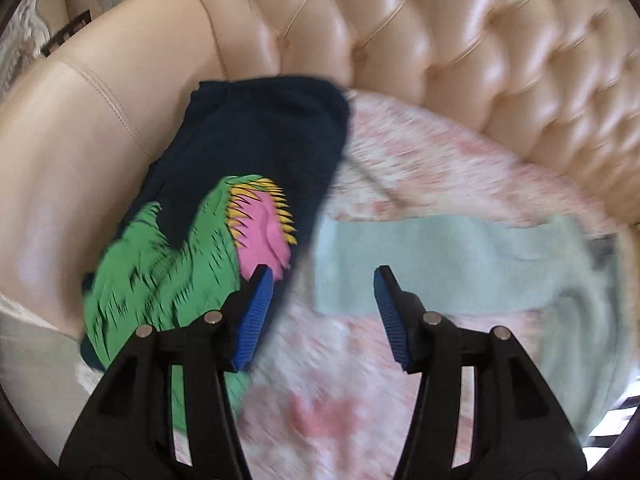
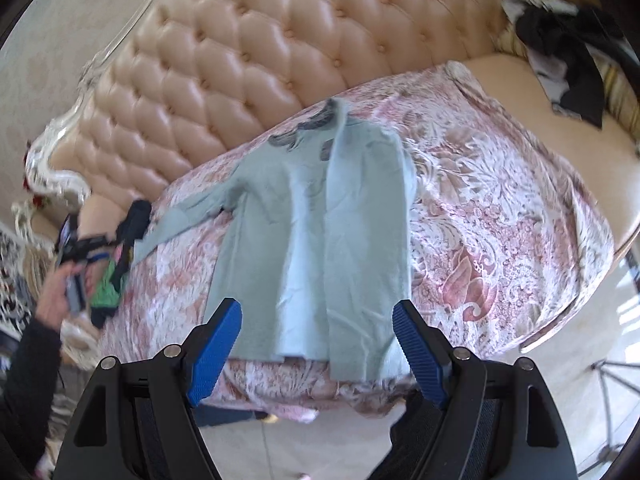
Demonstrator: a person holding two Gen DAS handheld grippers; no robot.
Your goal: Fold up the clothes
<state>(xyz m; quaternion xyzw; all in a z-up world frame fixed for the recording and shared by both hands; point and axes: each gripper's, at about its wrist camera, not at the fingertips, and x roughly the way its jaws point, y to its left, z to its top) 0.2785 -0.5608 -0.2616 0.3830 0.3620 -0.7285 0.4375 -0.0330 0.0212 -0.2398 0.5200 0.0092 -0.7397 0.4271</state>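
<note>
Right claw (image 2: 318, 346) gapes wide and empty over the pale green top (image 2: 316, 232); soft, light knit, best pinched at the hem just beneath.

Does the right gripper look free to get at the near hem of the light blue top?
Probably yes: the right gripper is open just above the light blue top, whose hem lies flat and uncovered.

Pale blue-green long-sleeved top (image 2: 308, 232) lies flat on the pink floral spread, collar toward the tufted sofa back, hem toward the front edge. One side panel is folded inward over the body; one sleeve stretches out sideways. Folded navy garment (image 1: 248, 168) with a green dinosaur print, pink mouth and yellow teeth, rests just beside it at the spread's edge.
</note>
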